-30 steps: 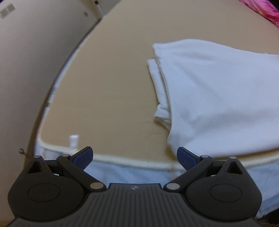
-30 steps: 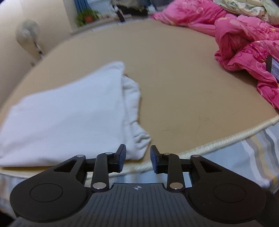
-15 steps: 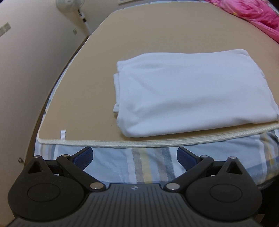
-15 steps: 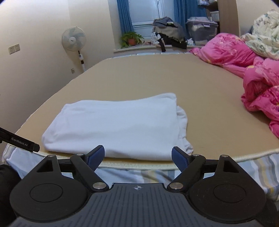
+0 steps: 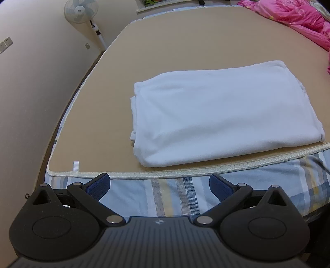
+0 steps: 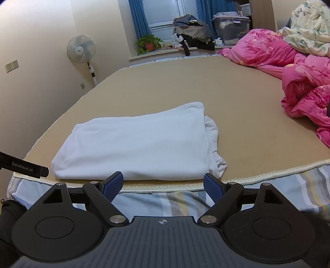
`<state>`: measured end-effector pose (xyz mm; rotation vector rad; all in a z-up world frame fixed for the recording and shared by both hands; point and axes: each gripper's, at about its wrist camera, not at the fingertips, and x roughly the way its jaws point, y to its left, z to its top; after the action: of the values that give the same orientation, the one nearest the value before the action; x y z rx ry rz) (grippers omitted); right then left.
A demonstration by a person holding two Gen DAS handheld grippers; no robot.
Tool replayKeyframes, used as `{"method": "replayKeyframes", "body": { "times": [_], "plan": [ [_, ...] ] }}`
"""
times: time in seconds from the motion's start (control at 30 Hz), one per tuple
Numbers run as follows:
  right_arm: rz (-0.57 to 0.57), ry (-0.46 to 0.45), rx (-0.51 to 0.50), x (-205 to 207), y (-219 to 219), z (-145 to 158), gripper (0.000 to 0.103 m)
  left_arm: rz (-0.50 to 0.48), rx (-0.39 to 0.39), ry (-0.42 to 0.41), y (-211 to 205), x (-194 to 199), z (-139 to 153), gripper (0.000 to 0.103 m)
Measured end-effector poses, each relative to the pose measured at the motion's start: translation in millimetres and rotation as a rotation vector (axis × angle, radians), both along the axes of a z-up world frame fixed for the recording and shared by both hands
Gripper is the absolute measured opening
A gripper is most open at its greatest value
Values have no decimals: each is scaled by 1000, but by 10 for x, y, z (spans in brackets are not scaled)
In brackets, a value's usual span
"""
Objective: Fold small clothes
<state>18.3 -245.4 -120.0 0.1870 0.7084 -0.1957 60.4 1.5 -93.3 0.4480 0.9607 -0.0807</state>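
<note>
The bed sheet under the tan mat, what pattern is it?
The bed sheet is light blue with grey, yellow and white stripes, clearest in the left wrist view.

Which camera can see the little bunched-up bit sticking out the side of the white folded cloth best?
The right wrist view. There the bunched part spills out openly beside the white folded cloth. The left wrist view shows the cloth from above, with only thin layered edges peeking out.

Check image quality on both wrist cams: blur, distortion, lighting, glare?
Left wrist: sharp, no motion blur; strong fisheye bends the mat edge and wall; soft, even light, the garment bright but its folds still readable. Right wrist: also sharp; same barrel curve, dark corners; the window not blown out, the quilt strongly saturated. No glare in either.
</note>
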Motion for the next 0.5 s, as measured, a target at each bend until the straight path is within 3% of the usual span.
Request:
{"method": "replayKeyframes", "body": {
  "times": [0.5],
  "plan": [
    [-2,11,0,23,-24,3,86,11,8,-12,0,17,43,103]
  ]
}}
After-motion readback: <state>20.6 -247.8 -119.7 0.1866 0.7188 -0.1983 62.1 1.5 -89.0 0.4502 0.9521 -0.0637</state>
